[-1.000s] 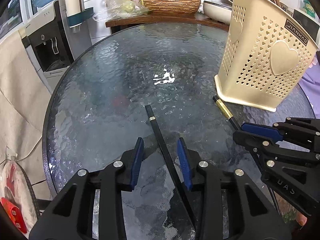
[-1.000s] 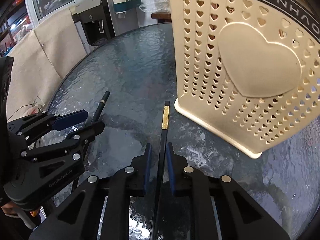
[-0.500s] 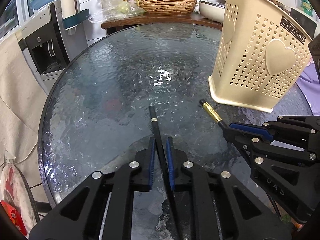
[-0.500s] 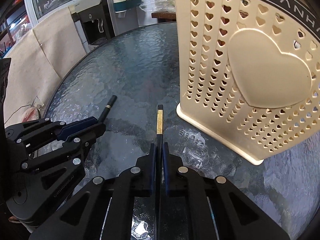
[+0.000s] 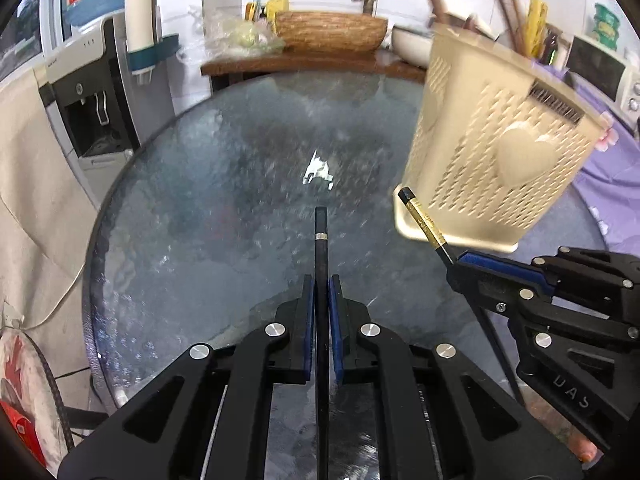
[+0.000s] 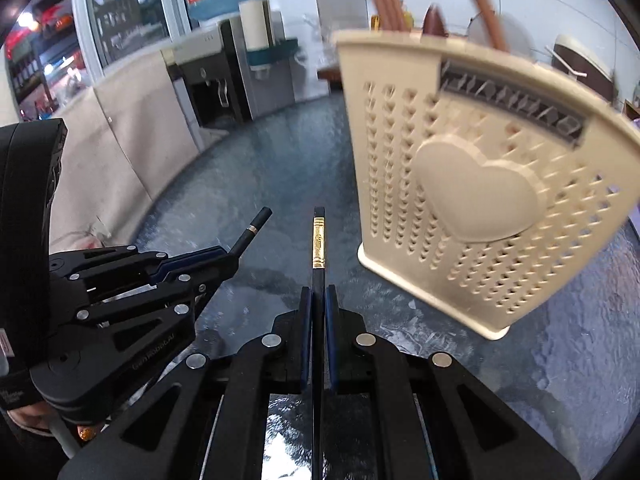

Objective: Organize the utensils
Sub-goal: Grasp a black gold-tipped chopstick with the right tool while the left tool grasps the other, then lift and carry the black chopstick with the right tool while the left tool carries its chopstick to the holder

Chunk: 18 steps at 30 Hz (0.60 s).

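Here, the round glass table (image 5: 192, 208) spreads beneath both grippers. The cream perforated utensil holder (image 6: 472, 184) stands ahead and to the right of the right gripper (image 6: 314, 300), with wooden handles rising from it. The left gripper (image 5: 321, 288) is clamped on a black silver-banded chopstick (image 5: 321, 236) pointing forward; the right gripper pinches a black gold-banded chopstick (image 6: 318, 242) just beside the holder's base.

Two black chopsticks (image 5: 321, 240) (image 6: 319, 240), seemingly lifted, near holder (image 6: 480, 200)

A water dispenser (image 5: 96, 112) stands beside the round glass table (image 5: 208, 208).
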Tool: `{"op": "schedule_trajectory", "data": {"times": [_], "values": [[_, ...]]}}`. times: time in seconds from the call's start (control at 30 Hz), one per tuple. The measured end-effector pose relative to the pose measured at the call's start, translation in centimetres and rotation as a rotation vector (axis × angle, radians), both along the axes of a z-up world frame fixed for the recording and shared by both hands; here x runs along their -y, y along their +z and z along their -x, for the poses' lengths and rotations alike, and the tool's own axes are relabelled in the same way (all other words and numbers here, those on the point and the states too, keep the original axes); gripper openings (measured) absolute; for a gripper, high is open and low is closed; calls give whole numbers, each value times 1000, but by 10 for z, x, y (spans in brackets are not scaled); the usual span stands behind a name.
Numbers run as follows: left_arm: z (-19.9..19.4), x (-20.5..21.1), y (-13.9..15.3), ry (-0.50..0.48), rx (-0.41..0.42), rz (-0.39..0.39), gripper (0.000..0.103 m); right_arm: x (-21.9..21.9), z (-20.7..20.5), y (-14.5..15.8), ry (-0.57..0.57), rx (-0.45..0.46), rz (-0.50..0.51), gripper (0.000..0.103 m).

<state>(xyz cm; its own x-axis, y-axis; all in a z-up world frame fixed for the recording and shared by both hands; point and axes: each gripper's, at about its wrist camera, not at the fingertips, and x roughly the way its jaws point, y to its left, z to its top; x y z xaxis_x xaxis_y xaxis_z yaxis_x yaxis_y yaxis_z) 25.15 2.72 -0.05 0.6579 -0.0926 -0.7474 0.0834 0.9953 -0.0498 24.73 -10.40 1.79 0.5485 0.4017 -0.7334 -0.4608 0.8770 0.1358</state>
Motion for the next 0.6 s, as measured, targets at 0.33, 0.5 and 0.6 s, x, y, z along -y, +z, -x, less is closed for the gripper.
{"op": "schedule_trajectory", "data": {"times": [0.33,0.5,0.6], "values": [[33,10,63,-67,139,34,8,34,35,51,17,118,-99,6],[45,17,82,-101,170,48,8,42,52,74,39,182,-113,6],[50,21,91,-113,190,47,8,47,60,84,41,209,-119,6]]}}
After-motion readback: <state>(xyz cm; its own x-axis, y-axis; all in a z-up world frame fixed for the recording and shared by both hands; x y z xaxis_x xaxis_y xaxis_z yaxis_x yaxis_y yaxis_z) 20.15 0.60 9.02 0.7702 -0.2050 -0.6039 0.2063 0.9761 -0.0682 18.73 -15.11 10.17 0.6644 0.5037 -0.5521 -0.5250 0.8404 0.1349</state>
